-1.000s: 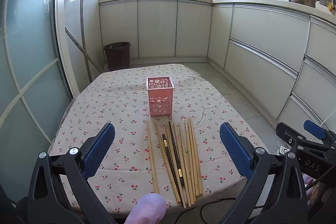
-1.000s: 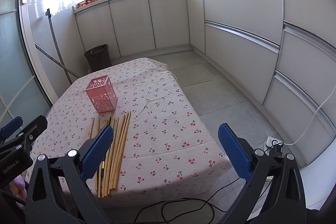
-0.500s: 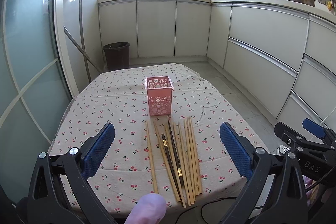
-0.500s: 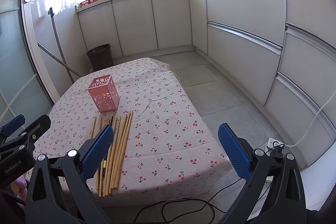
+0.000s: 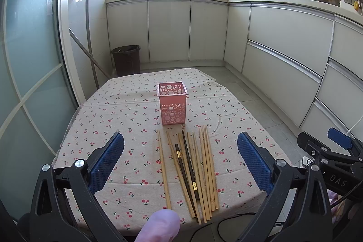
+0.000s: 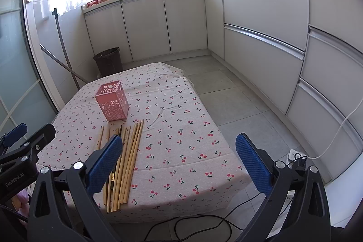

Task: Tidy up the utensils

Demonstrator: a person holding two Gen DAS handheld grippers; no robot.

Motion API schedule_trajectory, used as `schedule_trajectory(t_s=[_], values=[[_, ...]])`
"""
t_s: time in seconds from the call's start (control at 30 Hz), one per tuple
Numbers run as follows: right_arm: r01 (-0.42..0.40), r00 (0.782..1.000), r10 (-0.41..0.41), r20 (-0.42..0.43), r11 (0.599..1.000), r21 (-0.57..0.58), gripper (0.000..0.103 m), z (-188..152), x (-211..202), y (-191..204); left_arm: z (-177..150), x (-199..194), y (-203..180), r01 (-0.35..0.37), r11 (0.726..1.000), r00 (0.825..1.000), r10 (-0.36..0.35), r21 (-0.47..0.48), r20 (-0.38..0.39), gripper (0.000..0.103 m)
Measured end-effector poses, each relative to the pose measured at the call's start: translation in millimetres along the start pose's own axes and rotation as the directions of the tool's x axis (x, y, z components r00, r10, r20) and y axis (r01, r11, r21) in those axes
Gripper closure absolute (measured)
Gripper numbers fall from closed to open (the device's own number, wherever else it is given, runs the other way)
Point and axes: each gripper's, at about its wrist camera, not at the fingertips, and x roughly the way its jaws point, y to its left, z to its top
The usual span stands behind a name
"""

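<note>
Several wooden chopsticks (image 5: pixel 204 165) and two dark ones (image 5: pixel 188 169) lie side by side near the front edge of a table with a cherry-print cloth (image 5: pixel 127 119). A pink perforated square holder (image 5: pixel 172 106) stands upright just behind them and looks empty. My left gripper (image 5: pixel 180 162) is open and empty, held above the table's front edge over the chopsticks. In the right wrist view the chopsticks (image 6: pixel 129 158) and the holder (image 6: pixel 112 100) sit left of centre. My right gripper (image 6: pixel 179 165) is open and empty, to the right of the chopsticks.
White kitchen cabinets (image 5: pixel 283 42) run along the back and right. A dark bin (image 5: pixel 126 58) and a mop handle (image 5: pixel 89 37) stand behind the table on the left. A black cable (image 6: pixel 199 223) lies on the floor by the front edge. A glass door (image 5: pixel 29 60) is on the left.
Both grippers have shifted only slightly; the table scene sits a little lower left in the left view. Nothing was taken hold of or moved.
</note>
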Motion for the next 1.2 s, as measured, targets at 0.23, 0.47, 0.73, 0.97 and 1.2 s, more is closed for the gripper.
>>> schedule_trajectory(t_s=[0.23,0.47,0.73,0.97,1.2], values=[[0.001,1.000,-0.001,0.000,1.000,0.001,0.006,-1,0,1,-1,1,0,-0.002,1.000,1.000,0.002,0.001,-0.003,0.007],[0.002,1.000,-0.002,-0.003,1.000,0.002,0.006,-2,1,1,-2,3,1,-0.004,1.000,1.000,0.004,0.002,-0.007,0.007],[-0.030,0.999,0.030,-0.014,0.999,0.033,0.006,2,2,-1,8,8,14,-0.003,0.999,0.999,0.001,-0.042,-0.034,0.007],[-0.130,0.984,0.145,-0.101,0.982,0.139,0.006,30,25,-8,49,60,46,0.094,0.987,0.968,-0.122,-0.134,-0.217,0.007],[-0.185,0.924,0.239,-0.299,0.963,0.197,0.006,55,90,-1,42,160,71,0.054,0.958,0.836,-0.198,-0.282,-0.512,0.007]])
